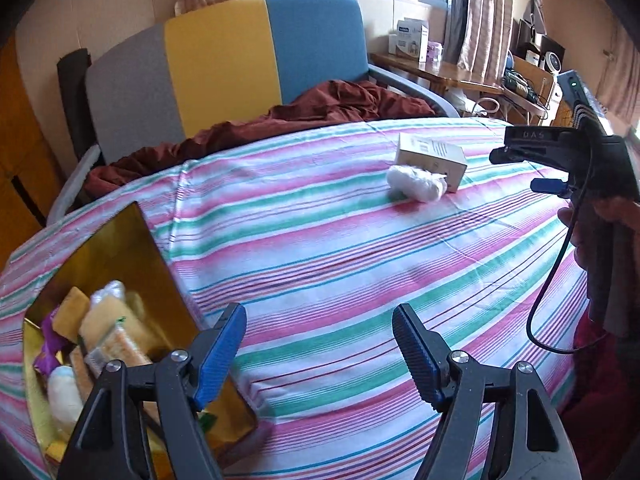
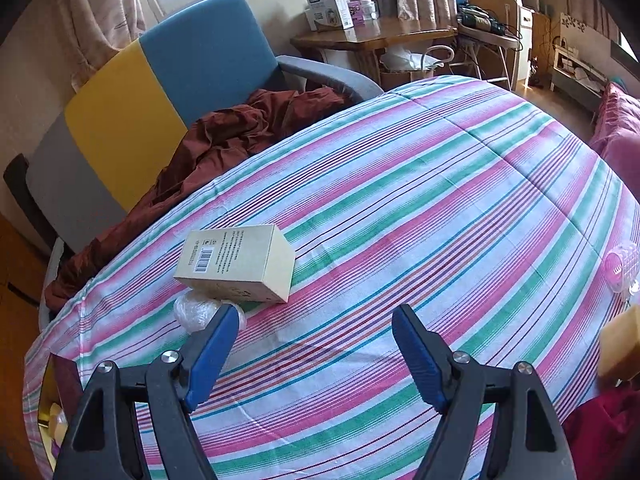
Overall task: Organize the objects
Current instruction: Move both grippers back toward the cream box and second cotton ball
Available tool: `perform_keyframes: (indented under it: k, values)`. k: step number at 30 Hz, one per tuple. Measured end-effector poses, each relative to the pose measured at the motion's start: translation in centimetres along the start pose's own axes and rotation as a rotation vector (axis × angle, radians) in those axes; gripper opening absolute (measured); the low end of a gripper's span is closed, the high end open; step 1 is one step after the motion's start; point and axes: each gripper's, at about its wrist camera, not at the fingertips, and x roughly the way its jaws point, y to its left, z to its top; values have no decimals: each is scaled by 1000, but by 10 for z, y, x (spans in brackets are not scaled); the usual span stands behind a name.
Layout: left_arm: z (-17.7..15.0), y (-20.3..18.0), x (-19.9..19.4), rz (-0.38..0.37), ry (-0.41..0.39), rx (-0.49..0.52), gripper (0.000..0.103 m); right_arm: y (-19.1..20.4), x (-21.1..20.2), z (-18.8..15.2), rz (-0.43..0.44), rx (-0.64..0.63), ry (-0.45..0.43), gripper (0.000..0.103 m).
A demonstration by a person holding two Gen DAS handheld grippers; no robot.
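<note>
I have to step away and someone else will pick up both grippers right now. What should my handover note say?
Left gripper: open, empty, over the striped bedspread beside the gold box.
Right gripper: open, empty, close to the cardboard box.
Done: several packets already sit in the gold box.
Left: the cardboard box and the white wrapped bundle touching it still lie loose on the bed; a pink plastic item lies at the right edge.

Setting: home bedroom. Evidence: bed with striped sheet (image 2: 400, 200), rumpled maroon blanket (image 1: 320, 108), tricolour upholstered chair (image 1: 224, 60), curtained window (image 1: 484, 12), cluttered wooden side table (image 2: 372, 38) carrying cartons.
</note>
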Motion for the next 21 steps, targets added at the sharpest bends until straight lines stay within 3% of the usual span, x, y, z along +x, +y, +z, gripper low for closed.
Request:
perform_keyframes:
  k: [6,21]
  values:
    - [9,-10,24,-29,49,-23,76,-16,-1,4,28,81,15,80]
    - [58,-51,65,-60,71,-4,76,-18,-1,6,86,89,39,80]
